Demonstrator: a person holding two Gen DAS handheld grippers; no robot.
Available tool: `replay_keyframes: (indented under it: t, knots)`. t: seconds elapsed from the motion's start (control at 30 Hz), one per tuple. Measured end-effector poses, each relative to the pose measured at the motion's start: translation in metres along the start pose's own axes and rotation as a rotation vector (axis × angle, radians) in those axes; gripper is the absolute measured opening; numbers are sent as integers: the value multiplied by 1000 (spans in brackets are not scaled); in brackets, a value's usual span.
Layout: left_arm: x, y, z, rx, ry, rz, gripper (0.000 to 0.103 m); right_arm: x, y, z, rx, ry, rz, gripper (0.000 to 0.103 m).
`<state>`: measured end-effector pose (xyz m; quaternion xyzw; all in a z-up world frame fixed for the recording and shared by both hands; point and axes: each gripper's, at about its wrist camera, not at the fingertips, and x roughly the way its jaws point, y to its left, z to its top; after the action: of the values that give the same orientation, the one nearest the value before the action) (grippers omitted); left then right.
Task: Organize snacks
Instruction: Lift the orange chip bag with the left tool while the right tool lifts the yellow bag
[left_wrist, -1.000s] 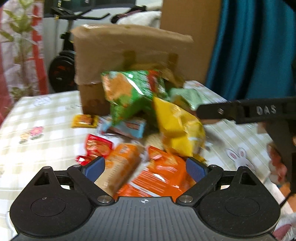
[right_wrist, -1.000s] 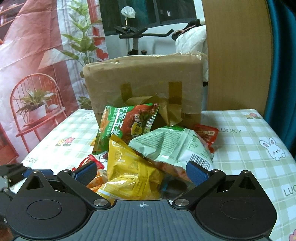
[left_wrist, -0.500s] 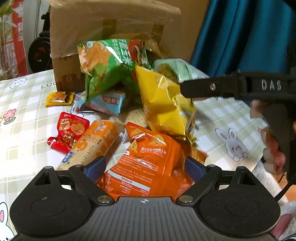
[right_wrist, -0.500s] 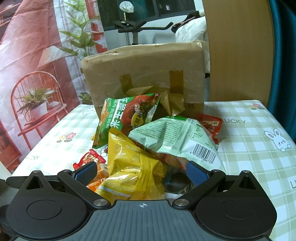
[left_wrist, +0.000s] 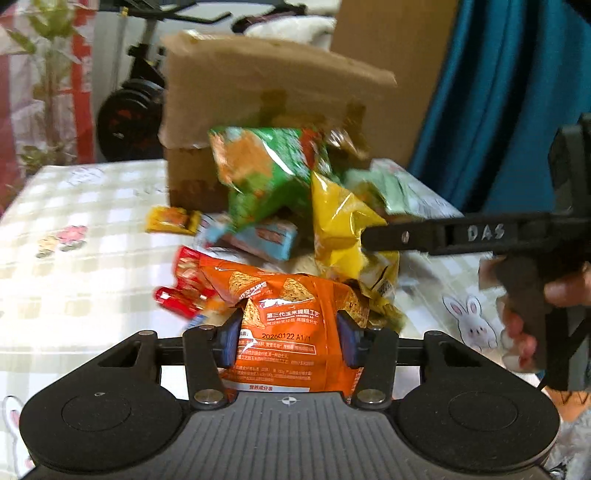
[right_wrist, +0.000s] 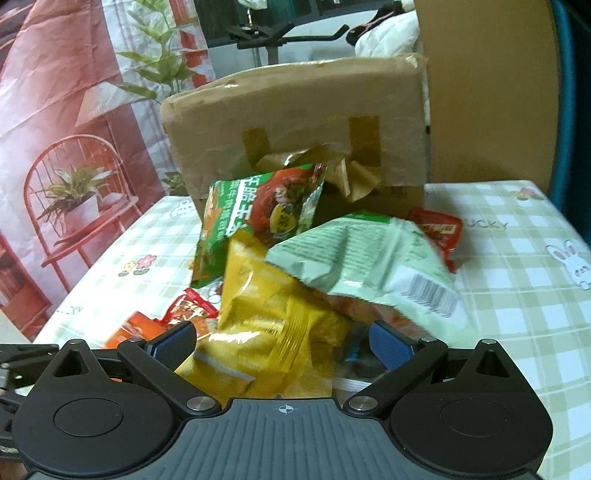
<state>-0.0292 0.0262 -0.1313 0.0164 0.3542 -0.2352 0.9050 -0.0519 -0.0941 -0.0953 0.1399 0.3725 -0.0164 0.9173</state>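
A heap of snack bags lies on the checked tablecloth in front of a cardboard box (left_wrist: 258, 88). My left gripper (left_wrist: 288, 341) is closing its jaws, and both blue pads press the sides of an orange chip bag (left_wrist: 291, 325). A yellow bag (right_wrist: 273, 317) lies low between the wide-apart pads of my right gripper (right_wrist: 284, 343), which stands open and does not press it. In the left wrist view one of the right gripper's fingers (left_wrist: 406, 238) reaches beside the yellow bag (left_wrist: 343, 225). A green bag (right_wrist: 258, 218) leans on the box, and a pale green bag (right_wrist: 369, 258) tops the heap.
Red sachets (left_wrist: 184, 291), a light blue pack (left_wrist: 266, 236) and a small yellow packet (left_wrist: 170, 219) lie left of the heap. A red packet (right_wrist: 439, 229) sits right of the box (right_wrist: 295, 122). The table (left_wrist: 74, 258) ends at a teal curtain (left_wrist: 498, 110) on the right.
The left jaws have narrowed from wide open onto the orange chip bag, which now stands up between the pads. The right gripper has edged closer to the yellow bag and stays open.
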Motion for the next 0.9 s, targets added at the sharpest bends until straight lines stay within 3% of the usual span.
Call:
replay_keyframes:
  t: [0.27,0.6,0.8,0.83,0.9]
  knots:
    - [-13,13,6,-38,-19,27,53,30,-5,7,141,36,44,96]
    - [-32,25,7,-86,-83,95,53,59,-5,4,208,75,18,93]
    - [-37,33,15,-130,-116,144,53,52,-2,2,186,59,39,72]
    - [-37,34,15,-133,-119,152,53,49,-2,3,183,54,47,64]
    - [-36,35,17,-140,-126,165,53,44,0,5,158,50,46,61]
